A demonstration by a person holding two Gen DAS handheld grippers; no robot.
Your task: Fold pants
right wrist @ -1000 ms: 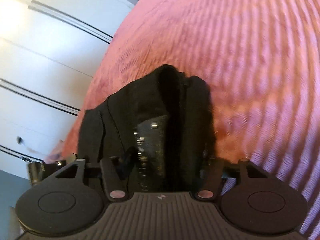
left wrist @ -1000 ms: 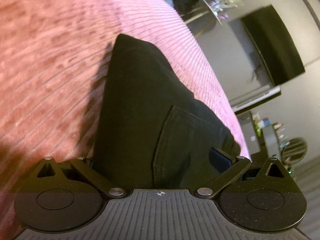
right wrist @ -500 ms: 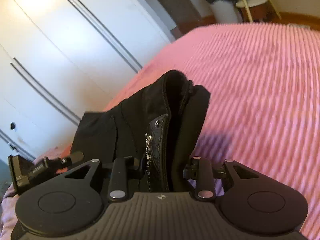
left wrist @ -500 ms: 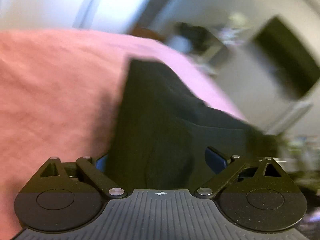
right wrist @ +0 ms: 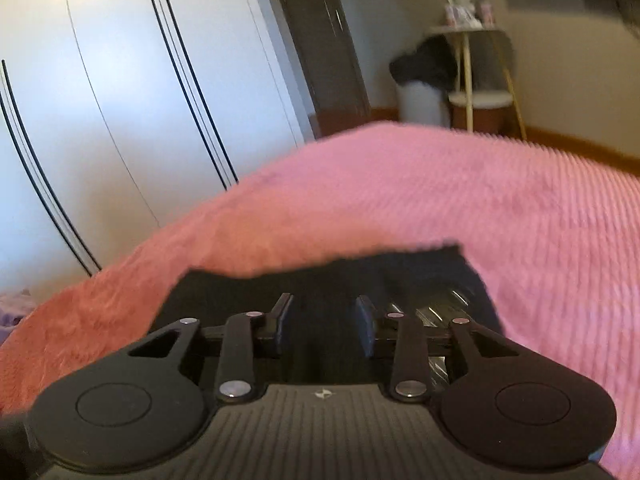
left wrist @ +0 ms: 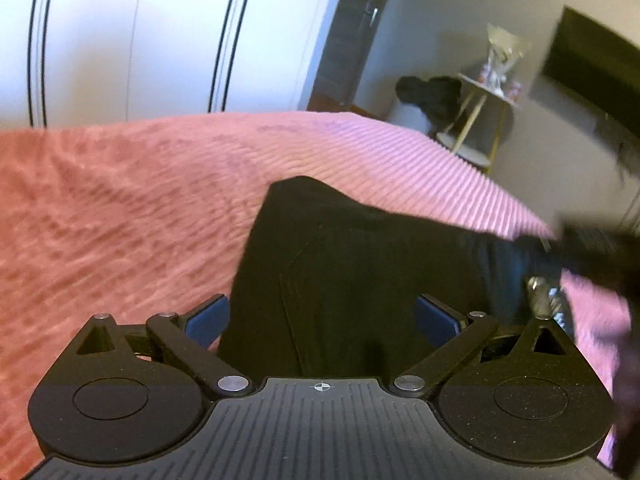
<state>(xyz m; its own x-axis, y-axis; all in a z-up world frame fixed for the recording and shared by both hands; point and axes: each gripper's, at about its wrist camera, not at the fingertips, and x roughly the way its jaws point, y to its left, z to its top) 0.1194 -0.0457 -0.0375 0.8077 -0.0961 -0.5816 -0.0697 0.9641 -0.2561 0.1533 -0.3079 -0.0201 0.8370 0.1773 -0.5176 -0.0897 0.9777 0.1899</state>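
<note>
Black pants (left wrist: 360, 264) lie on a pink ribbed bedspread (left wrist: 120, 208). My left gripper (left wrist: 322, 316) is low over them. Its blue pads (left wrist: 206, 320) stand wide apart, the cloth fills the gap between them, and neither pad presses on it. At the right edge of that view a blurred dark shape hangs over the pants' metal zip (left wrist: 540, 292). In the right wrist view the pants (right wrist: 248, 292) lie flat just beyond my right gripper (right wrist: 322, 312). Its jaws are closing. Black cloth shows through the gap, but no pad visibly pinches it.
White wardrobe doors (right wrist: 120, 100) and a dark door (right wrist: 320, 40) stand past the bed. A gold-legged side table (left wrist: 484, 96), a white bin with black cloth (right wrist: 420, 80) and a dark wall screen (left wrist: 592, 64) are at the far right. Purple cloth (right wrist: 12, 304) lies at the left.
Both views have swung up from the bedspread to the room. The right gripper's jaws have narrowed. The pants that stood bunched between them now lie flat ahead.
</note>
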